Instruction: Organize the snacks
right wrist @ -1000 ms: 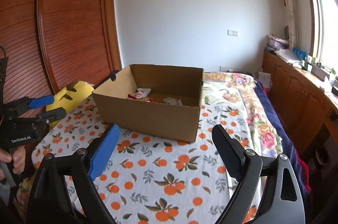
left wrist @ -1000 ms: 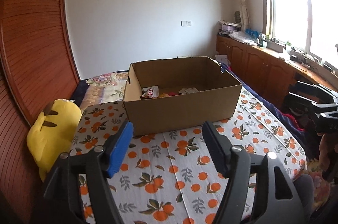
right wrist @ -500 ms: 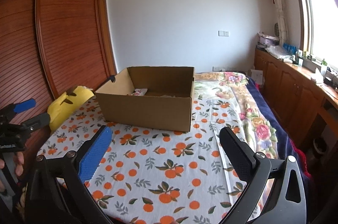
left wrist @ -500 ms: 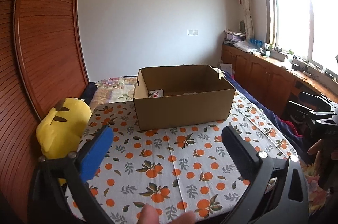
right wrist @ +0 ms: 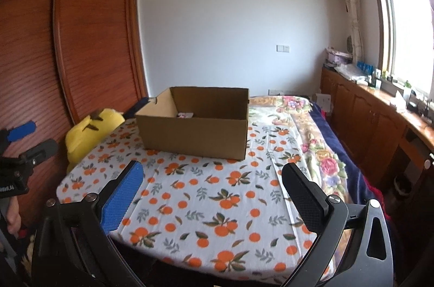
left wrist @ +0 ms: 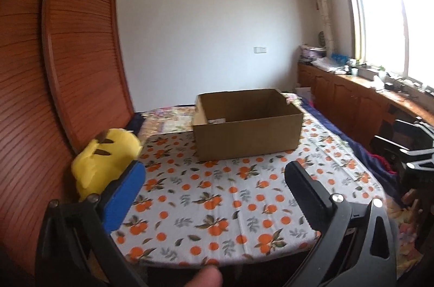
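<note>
Jaws on my left gripper (left wrist: 214, 178) and right gripper (right wrist: 211, 178) stand wide and empty above the orange-print cloth (right wrist: 206, 194). Snacks (right wrist: 185, 115) lie beyond in the cardboard box (right wrist: 195, 135); I'd judge sorting done, so keep clear of it.

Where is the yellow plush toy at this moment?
In both views the yellow plush toy lies at the left edge of the orange-print cloth, against the wooden wardrobe, left of the cardboard box.

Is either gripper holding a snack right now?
No: the left gripper and right gripper both stand wide open with only the tablecloth between their fingers.
</note>
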The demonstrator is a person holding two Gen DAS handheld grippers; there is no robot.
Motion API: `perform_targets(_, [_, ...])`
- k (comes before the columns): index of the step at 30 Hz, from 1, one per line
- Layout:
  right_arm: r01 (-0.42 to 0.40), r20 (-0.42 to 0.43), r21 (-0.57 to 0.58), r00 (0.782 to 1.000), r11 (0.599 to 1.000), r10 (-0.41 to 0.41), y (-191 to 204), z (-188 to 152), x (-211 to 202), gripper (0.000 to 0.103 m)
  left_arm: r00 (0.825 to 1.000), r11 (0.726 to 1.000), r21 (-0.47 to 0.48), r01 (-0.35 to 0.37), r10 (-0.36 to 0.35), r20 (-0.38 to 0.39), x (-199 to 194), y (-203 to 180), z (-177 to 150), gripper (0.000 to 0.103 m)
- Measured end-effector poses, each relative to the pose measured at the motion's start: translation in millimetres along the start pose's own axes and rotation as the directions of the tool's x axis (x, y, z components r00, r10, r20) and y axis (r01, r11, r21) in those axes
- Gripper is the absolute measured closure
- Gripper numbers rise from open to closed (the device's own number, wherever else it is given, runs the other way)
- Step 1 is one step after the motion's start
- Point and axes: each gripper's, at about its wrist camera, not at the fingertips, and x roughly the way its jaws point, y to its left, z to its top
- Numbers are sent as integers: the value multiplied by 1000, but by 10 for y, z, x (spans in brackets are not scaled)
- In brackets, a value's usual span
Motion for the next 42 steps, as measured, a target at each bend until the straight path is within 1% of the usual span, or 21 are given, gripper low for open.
perform_targets(1, [1, 1, 0, 1000, 1000, -1, 23, -27, -31, 0, 1000, 1000, 3, -12, 12, 2, -36, -9, -30, 0])
perform_targets(4, [12, 2, 25, 1000, 1000, -13, 71, -126, -144, 0, 1000, 1000, -6, -3, 3, 0, -114, -9, -112, 0])
perform_targets(6, [22, 10, 44, 1000, 999, -22, 75, -177, -208, 0, 1000, 1000, -14, -10, 10, -2, -157, -11, -170, 0])
perform_targets(11, [43, 5, 77, 999, 996, -43, 53, -289, -323, 0, 1000, 1000, 7, -30, 30, 7, -239, -56, -297, 0])
perform_targets(14, [82, 13, 60, 997, 995, -83, 69, -353, -355, 0, 1000, 1000, 2, -12, 12, 1, -255, -75, -363, 0])
perform_targets(17, [110, 14, 63, 994, 992, -111, 45, -411, -374, 0, 1000, 1000, 6, -14, 14, 0, -252, -101, -405, 0])
perform_targets(22, [121, 5, 67, 993, 990, -122, 10, -442, -363, 0, 1000, 1000, -10, -1, 1, -4, -252, -101, -422, 0])
perform_targets(27, [136, 19, 58, 990, 989, -138, 16, -443, -388, 0, 1000, 1000, -20, 1, -1, 0, -270, -90, -433, 0])
perform_targets(42, [147, 17, 61, 989, 987, -148, 3, -463, -404, 0, 1000, 1000, -23, -7, 7, 3, -309, -64, -435, 0])
